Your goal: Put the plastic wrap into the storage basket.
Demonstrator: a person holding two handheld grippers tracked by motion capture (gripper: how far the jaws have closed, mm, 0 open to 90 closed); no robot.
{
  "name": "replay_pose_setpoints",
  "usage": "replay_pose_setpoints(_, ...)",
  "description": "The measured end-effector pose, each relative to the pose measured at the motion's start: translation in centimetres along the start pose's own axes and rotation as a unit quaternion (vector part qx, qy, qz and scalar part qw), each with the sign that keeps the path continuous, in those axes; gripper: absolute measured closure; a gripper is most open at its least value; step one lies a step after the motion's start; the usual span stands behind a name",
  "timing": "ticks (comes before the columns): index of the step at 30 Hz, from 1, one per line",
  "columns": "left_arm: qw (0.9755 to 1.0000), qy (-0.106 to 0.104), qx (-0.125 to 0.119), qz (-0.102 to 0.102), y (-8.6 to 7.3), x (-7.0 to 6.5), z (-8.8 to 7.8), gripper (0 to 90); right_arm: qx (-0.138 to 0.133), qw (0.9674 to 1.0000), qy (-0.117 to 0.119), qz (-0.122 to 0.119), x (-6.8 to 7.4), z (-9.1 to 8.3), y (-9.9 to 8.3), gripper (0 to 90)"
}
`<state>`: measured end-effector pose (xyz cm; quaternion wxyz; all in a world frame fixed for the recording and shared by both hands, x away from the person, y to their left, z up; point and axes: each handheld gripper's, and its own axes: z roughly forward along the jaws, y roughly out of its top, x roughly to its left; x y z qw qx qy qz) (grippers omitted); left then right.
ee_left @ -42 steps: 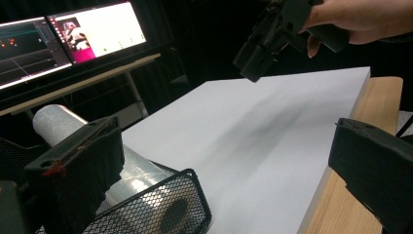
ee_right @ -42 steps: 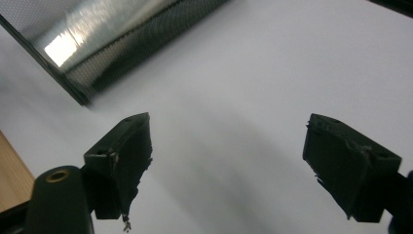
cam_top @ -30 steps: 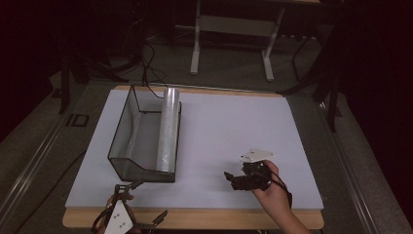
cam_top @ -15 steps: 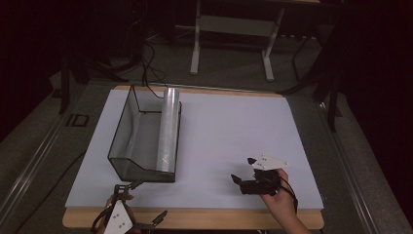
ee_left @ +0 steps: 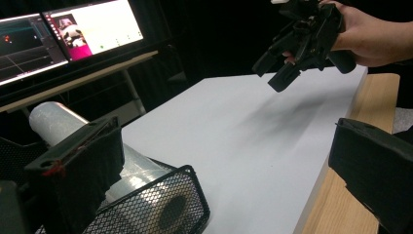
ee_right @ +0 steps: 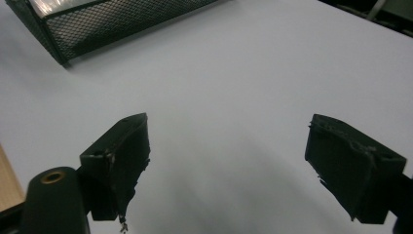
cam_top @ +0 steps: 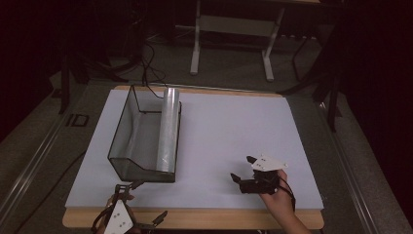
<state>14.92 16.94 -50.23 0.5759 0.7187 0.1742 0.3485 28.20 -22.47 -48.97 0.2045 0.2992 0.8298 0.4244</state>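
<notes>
Three cameras: one fixed overhead, one riding each gripper.

The high view looks forward and down over the whole table [cam_top: 219,126]. Both gripper views sit low and close, sharing its white top and the mesh basket [ee_right: 122,22].

You are working over a white sheet [cam_top: 234,126] that is covering nearly the whole tabletop, with a strip of bare wooden table edge [cam_top: 204,218] showing along your near side. Beyond the far edge, a white-legged stand [cam_top: 231,24] is standing on the dark floor, and a black cable [cam_top: 148,58] is trailing across the floor towards the table's far left corner. On the left, white letters reading ID [cam_top: 77,120] are lying on the floor just beside the table. In the left gripper view two lit monitors [ee_left: 73,34] are glowing side by side above a pale shelf [ee_left: 97,73], well apart from the sheet
</notes>
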Motion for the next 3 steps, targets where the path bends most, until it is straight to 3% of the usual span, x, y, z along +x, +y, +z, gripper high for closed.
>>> replay_pose_setpoints(3, 1.0, 0.0, 0.0, 0.001, 0.01, -0.01, 0.01, 0.4, 0.003, 1.0, 0.002, -0.004, 0.06, 0.1, -0.08, 16.1)
